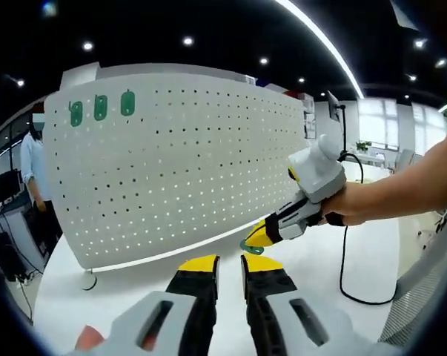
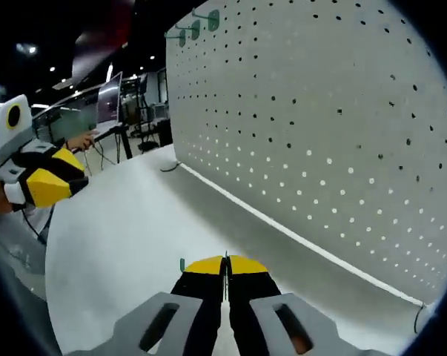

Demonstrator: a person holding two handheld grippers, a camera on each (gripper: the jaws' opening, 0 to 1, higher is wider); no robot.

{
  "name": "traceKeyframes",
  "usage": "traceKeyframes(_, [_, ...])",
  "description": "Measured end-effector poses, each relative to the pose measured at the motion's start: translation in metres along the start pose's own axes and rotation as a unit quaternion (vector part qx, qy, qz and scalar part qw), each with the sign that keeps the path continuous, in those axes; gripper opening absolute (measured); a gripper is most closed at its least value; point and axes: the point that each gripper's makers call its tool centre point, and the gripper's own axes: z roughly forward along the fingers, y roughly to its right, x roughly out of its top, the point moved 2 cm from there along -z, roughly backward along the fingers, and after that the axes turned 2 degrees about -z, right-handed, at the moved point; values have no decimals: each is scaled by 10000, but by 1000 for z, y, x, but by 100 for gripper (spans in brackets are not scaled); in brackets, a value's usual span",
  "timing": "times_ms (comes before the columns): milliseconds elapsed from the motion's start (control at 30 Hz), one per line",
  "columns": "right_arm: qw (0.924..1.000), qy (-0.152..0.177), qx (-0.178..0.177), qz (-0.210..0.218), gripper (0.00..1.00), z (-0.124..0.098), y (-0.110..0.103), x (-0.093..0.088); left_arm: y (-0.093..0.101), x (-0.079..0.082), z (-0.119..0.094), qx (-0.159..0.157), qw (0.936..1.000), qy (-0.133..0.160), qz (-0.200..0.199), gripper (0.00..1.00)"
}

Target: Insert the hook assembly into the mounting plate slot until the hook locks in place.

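Jaws of the left gripper [image 1: 230,261] are being held a little apart in the left gripper view, with a gap showing between the yellow tips and nothing lying between them. Just beyond those tips, the right gripper [image 1: 257,239] is being brought in from the right of the same view by a person's hand [image 1: 343,210], and a green hook [image 1: 250,245] is being pinched at its yellow tip, low over the white table [image 1: 134,285]. In the right gripper view, the right gripper [image 2: 224,264] is being kept clenched, its yellow tips being pressed together, and a small green edge of the hook [image 2: 182,264] is being shown just at the left of the tips. Off to the left of that view, the left gripper [image 2: 49,178] is being held above the table [image 2: 119,245], well apart from the right one. Behind both grippers, the white perforated mounting plate [image 1: 186,163] is being kept upright on the table, its rows of small holes being lit from behind. Near its upper corner, three green hooks [image 1: 100,107] are being carried side by side on the plate [image 2: 334,111], and the same hooks [image 2: 196,28] are being seen from the side, jutting from its face. Farther back, a person [image 1: 35,167] is being seen standing past the plate's edge.
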Motion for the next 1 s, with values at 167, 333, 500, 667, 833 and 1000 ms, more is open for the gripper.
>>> traceKeyframes(167, [9975,604,41,356,0,-14,-8,31,0,16,1,29,9998,159,-65,13])
traceKeyframes(333, [9919,1113,93,603,0,-26,-17,59,-1,35,1,76,9993,343,-134,13])
traceKeyframes(500, [9835,1628,180,774,0,-42,-28,87,3,54,0,45,9983,545,-221,14])
traceKeyframes(667, [9768,1972,256,793,0,-58,-38,106,2,72,-4,52,9959,768,-476,14])
traceKeyframes(833, [9674,2322,328,953,0,-70,-46,123,2,83,-8,84,9939,900,-636,14])
traceKeyframes(1000, [9618,2554,415,891,0,-81,-58,138,5,93,-11,64,9922,998,-740,15])
